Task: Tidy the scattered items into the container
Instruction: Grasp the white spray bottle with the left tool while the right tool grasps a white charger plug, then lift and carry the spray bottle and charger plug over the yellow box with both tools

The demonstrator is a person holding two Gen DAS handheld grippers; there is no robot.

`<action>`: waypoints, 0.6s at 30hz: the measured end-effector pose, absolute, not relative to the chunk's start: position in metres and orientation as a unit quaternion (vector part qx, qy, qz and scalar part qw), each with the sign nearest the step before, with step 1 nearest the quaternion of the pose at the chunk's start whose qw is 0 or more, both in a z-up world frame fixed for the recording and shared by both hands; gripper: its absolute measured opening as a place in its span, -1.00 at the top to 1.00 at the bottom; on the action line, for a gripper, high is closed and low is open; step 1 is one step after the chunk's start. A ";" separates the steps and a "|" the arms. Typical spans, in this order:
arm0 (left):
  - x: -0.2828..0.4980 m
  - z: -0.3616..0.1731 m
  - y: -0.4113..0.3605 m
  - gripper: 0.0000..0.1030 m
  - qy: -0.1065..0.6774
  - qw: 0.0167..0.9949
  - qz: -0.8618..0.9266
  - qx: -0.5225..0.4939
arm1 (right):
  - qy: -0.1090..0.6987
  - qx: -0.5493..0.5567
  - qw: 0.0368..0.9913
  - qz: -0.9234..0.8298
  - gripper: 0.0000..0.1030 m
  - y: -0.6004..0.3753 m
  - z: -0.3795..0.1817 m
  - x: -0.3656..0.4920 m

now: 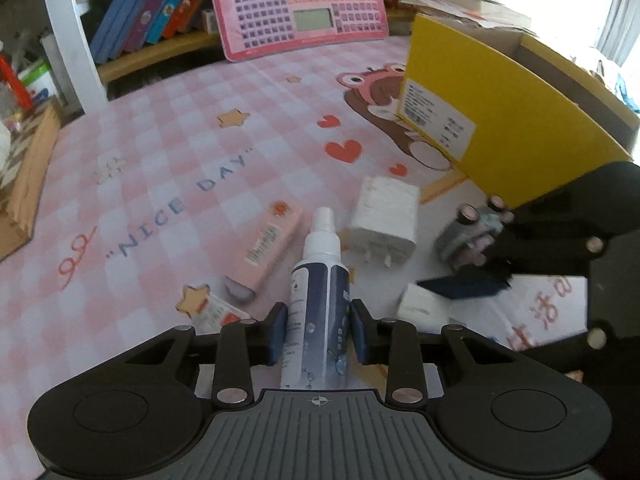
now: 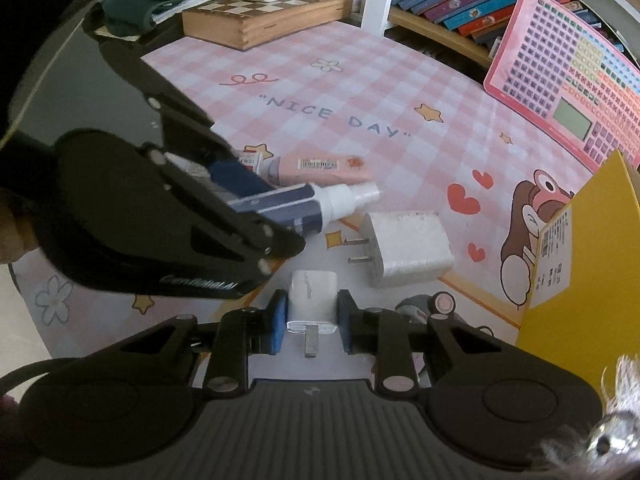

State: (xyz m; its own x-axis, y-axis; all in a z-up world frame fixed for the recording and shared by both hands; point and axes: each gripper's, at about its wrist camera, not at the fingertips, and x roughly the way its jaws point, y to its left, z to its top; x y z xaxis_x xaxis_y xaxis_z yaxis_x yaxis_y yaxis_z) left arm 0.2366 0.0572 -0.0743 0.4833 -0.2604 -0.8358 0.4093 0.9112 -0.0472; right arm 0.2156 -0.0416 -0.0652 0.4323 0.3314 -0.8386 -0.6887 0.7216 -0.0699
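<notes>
Left wrist: left gripper [image 1: 319, 326] clamped on spray bottle [image 1: 318, 300], which lies on the mat; pink tube [image 1: 266, 250], big white charger [image 1: 384, 222] & grey item [image 1: 466, 234] all lie outside yellow box [image 1: 516, 136]. Right wrist: right gripper [image 2: 312, 316] closed on small white plug [image 2: 312, 300], w/ box [image 2: 580, 280] to its right. Nothing visibly boxed yet; most work left.

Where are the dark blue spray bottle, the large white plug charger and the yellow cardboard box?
Dark blue spray bottle [image 1: 320, 296], left wrist view: on its blue label.
Large white plug charger [image 2: 408, 248], right wrist view: on its top face.
Yellow cardboard box [image 1: 512, 120], left wrist view: on its yellow side wall.
</notes>
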 end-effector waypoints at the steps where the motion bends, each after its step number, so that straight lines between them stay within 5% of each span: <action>1: 0.233 -0.074 0.057 0.40 0.472 0.856 -0.196 0.079 | 0.435 -0.205 0.819 0.312 0.52 -0.043 -0.065 0.215; 18: 0.218 -0.075 0.059 0.41 0.476 0.860 -0.172 0.059 | 0.435 -0.210 0.811 0.330 0.53 -0.046 -0.065 0.204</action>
